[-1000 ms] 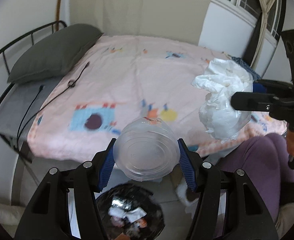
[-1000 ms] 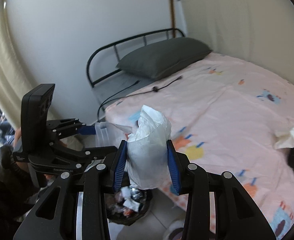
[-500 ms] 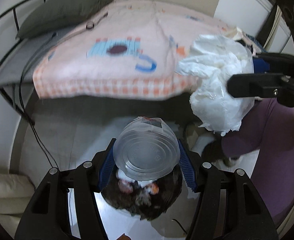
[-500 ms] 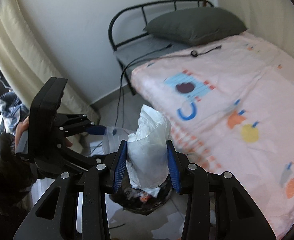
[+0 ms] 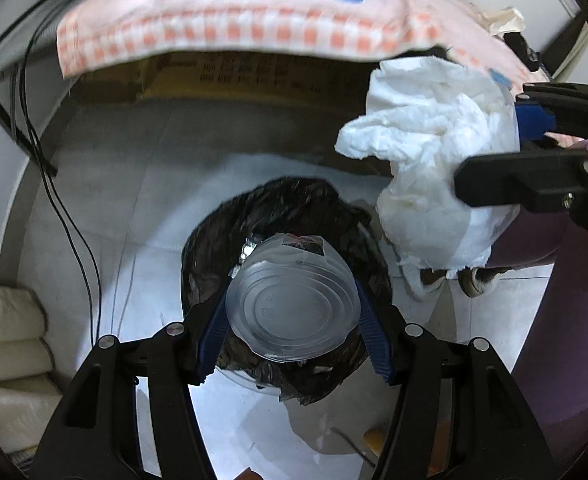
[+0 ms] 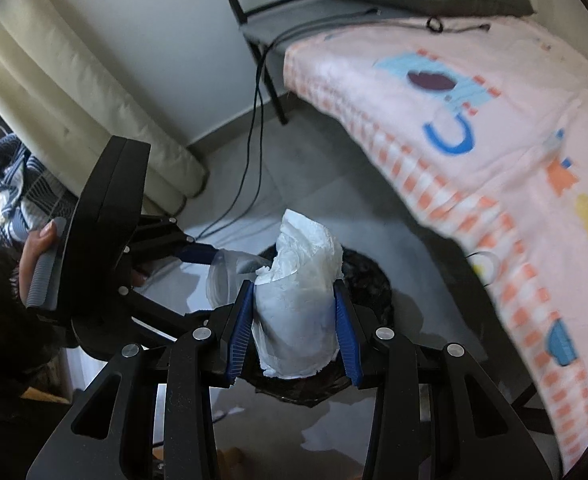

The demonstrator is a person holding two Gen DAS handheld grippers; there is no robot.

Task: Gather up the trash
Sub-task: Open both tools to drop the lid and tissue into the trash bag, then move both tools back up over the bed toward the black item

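My left gripper (image 5: 294,308) is shut on a clear plastic cup (image 5: 294,300), its round base facing the camera. It hangs right above a bin lined with a black bag (image 5: 278,216) that holds scraps. My right gripper (image 6: 294,320) is shut on a crumpled white plastic bag (image 6: 297,292), also over the black-lined bin (image 6: 369,280). In the left wrist view the white bag (image 5: 433,168) and the right gripper's fingers (image 5: 533,116) hang to the upper right of the bin. In the right wrist view the cup (image 6: 230,272) shows at the left, held in the left gripper.
A bed with a pink patterned sheet (image 6: 473,92) overhangs the floor beside the bin. A cardboard box (image 5: 254,76) lies under the bed. Black cables (image 5: 70,232) trail over the grey floor. A cream cushion (image 6: 74,100) leans on the wall. A person's purple-clad leg (image 5: 565,340) stands at the right.
Both grippers have come down from bed height and tipped toward the floor. The bin has come from the bottom edge of the views to under the cup and the white bag. Both grips are unchanged.
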